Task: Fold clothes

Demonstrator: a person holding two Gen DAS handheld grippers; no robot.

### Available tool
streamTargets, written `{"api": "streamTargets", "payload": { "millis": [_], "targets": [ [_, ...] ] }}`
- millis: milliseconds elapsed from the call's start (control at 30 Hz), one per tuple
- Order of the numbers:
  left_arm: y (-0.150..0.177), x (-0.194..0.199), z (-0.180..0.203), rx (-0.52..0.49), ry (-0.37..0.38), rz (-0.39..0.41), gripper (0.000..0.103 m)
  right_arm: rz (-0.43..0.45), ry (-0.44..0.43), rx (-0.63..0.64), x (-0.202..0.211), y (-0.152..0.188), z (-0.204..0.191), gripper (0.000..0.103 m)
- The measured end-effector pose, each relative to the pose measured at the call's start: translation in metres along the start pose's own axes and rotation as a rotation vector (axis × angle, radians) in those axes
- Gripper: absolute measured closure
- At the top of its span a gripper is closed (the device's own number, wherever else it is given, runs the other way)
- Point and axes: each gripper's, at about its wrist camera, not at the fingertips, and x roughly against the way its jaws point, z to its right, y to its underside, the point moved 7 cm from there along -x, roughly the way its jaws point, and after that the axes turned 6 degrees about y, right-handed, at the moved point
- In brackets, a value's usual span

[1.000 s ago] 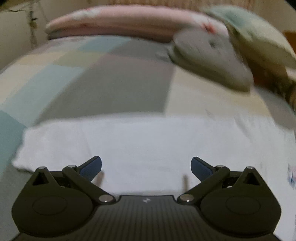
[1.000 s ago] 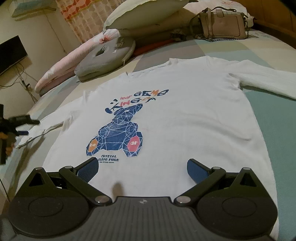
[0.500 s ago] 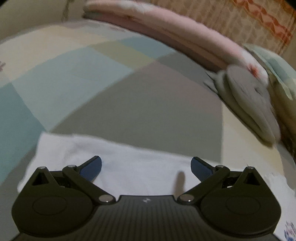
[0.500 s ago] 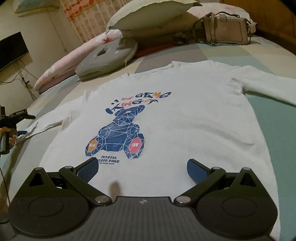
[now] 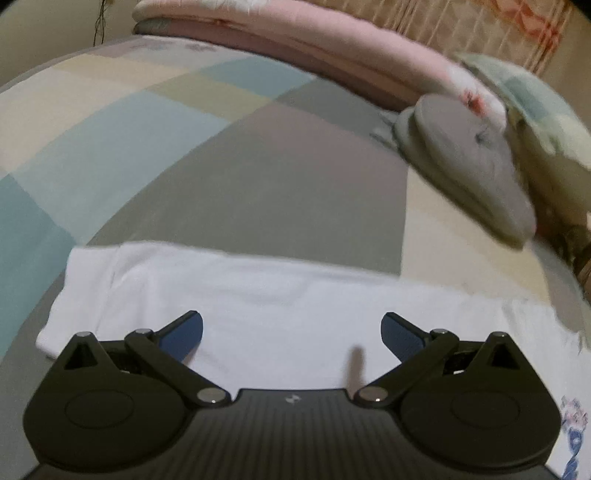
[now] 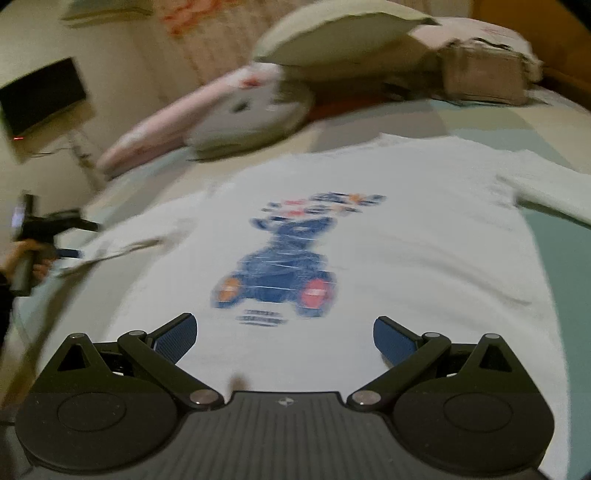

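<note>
Left gripper (image 5: 291,332) has swung back over the sleeve (image 5: 258,295) near its cuff, jaws wide, nothing held; likely lining up a sleeve grab. Right gripper (image 6: 284,334) also open, now closer to the white printed shirt (image 6: 424,251), flat on patchwork bedspread (image 5: 147,129). Pillows (image 6: 340,33), handbag (image 6: 484,74), wall TV (image 6: 40,96) beyond.

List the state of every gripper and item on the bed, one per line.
Left gripper: open, over the sleeve.
Right gripper: open, over the hem.
Shirt: spread flat, print up, unfolded.
Sleeve: laid straight out.
Grey cushion: lying flat.
Handbag: upright, too blurred to tell if shut.
</note>
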Motion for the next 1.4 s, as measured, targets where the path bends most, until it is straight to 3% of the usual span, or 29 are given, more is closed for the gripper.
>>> {"api": "streamTargets", "payload": {
  "millis": [100, 233, 267, 400, 567, 767, 867, 1000, 1233, 1300, 1400],
  "targets": [
    [0.002, 0.001, -0.011, 0.031, -0.043, -0.003, 0.001, -0.022, -0.135, 0.042, 0.006, 0.003, -0.021, 0.0],
    [-0.001, 0.015, -0.012, 0.046, -0.232, -0.023, 0.003, -0.043, -0.221, 0.141, 0.013, 0.012, -0.049, 0.0],
    [-0.001, 0.021, -0.004, 0.028, -0.228, -0.02, 0.003, -0.041, -0.223, 0.164, 0.015, 0.013, -0.054, 0.0],
    [0.003, 0.037, 0.049, -0.055, -0.096, -0.005, 0.001, -0.033, -0.246, 0.196, 0.02, 0.015, -0.063, 0.0],
    [0.016, 0.022, 0.119, -0.167, 0.042, -0.032, 0.001, -0.019, -0.226, 0.174, 0.025, 0.014, -0.057, 0.0],
    [0.037, -0.03, 0.156, -0.301, -0.014, -0.034, 0.001, -0.004, -0.188, 0.169, 0.024, 0.011, -0.051, 0.0],
    [0.055, -0.034, 0.149, -0.394, -0.066, -0.034, 0.001, -0.003, -0.179, 0.164, 0.023, 0.011, -0.048, 0.0],
    [0.058, -0.023, 0.154, -0.444, -0.1, -0.014, 0.001, 0.001, -0.181, 0.145, 0.024, 0.01, -0.045, 0.0],
    [0.079, -0.004, 0.231, -0.613, 0.12, 0.015, 0.001, -0.005, -0.168, 0.135, 0.019, 0.01, -0.043, 0.0],
    [0.088, -0.013, 0.24, -0.649, 0.121, -0.002, 0.001, -0.008, -0.161, 0.133, 0.017, 0.01, -0.043, 0.0],
    [0.098, -0.028, 0.236, -0.693, 0.064, -0.016, 0.001, -0.006, -0.159, 0.13, 0.018, 0.01, -0.041, 0.0]
  ]
}}
